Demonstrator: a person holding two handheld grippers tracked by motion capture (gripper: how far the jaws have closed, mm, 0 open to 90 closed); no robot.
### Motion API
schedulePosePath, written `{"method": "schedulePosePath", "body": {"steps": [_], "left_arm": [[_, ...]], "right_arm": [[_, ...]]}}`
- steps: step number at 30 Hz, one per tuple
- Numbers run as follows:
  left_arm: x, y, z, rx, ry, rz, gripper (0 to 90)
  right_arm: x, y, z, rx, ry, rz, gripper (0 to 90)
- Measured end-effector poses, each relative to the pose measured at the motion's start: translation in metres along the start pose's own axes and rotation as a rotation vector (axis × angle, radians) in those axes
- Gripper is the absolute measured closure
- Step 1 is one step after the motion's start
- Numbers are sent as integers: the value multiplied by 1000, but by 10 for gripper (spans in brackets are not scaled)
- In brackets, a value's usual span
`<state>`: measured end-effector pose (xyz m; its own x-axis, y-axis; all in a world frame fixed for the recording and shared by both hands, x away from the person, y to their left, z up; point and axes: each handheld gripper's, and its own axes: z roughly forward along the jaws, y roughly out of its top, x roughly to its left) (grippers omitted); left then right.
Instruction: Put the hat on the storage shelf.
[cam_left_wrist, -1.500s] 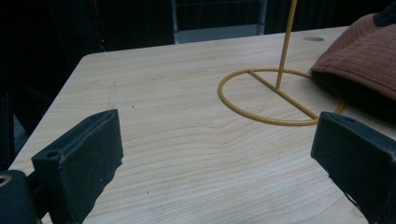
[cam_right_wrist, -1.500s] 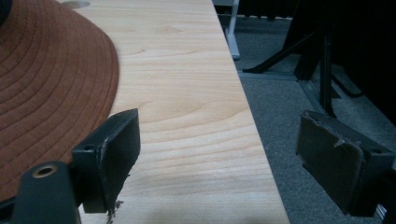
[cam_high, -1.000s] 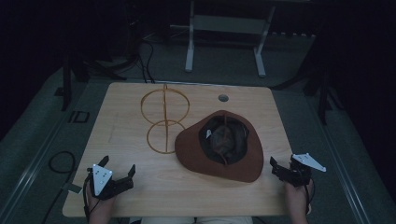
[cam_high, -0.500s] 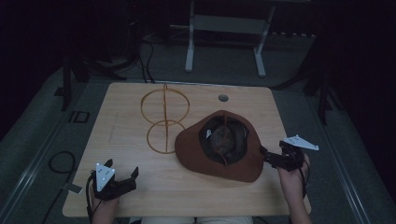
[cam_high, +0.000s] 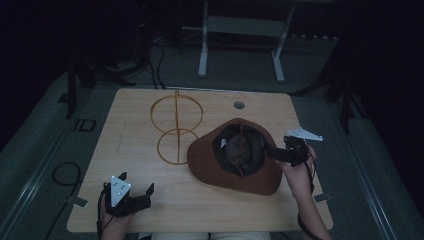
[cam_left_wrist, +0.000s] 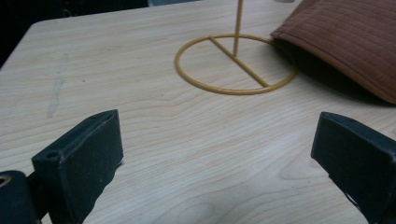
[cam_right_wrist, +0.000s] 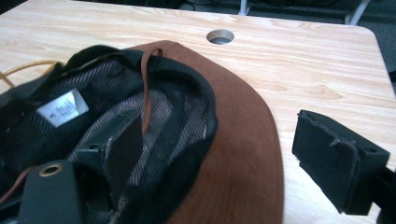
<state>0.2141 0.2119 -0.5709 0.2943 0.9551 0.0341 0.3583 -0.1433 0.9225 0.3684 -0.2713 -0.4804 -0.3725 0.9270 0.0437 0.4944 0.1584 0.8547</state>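
From above, we see the hat (cam_high: 235, 155) lying crown down right of the table's middle; our right gripper (cam_high: 280, 153) is at its right brim, much nearer than the left gripper (cam_high: 132, 192). The left gripper view shows wide, empty jaws. In the right gripper view, open jaws straddle the brim (cam_right_wrist: 233, 140), one inside the crown.

Dim high view, brighter gripper views

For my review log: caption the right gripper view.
Open right gripper straddles the upturned brown hat's brim.
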Motion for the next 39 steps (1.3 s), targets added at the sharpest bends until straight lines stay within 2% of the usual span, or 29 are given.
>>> {"method": "schedulePosePath", "body": {"steps": [3, 12, 15, 20, 23, 26, 28, 30, 32, 34, 39], "left_arm": [[0, 0, 0, 3, -11, -2, 28], [-1, 0, 0, 7, -29, 7, 29], [-1, 0, 0, 11, -31, 12, 29], [-2, 0, 1, 13, -34, 12, 29], [-1, -1, 1, 18, -31, 7, 29], [-1, 0, 1, 18, -34, 4, 29], [-1, 0, 1, 19, -36, 7, 29], [-1, 0, 1, 23, -40, 7, 29], [-2, -1, 2, 33, -38, 11, 29], [-2, -1, 3, 38, -43, 8, 29], [-2, -1, 3, 40, -42, 1, 29]], "right_arm": [[4, 7, 15, 29, -4, 0, 162], [5, 16, 45, 96, -33, -21, 162], [3, 16, 57, 128, -11, 10, 162], [4, 12, 76, 190, -30, -10, 163], [3, 9, 86, 233, 2, 12, 209], [3, 6, 96, 264, -23, 16, 208], [5, 4, 103, 283, -54, 0, 208], [7, 2, 108, 302, -62, -4, 215], [10, 0, 113, 311, -98, -38, 231], [12, -3, 117, 321, -126, -46, 266], [21, -7, 124, 344, -204, -128, 325]]}}
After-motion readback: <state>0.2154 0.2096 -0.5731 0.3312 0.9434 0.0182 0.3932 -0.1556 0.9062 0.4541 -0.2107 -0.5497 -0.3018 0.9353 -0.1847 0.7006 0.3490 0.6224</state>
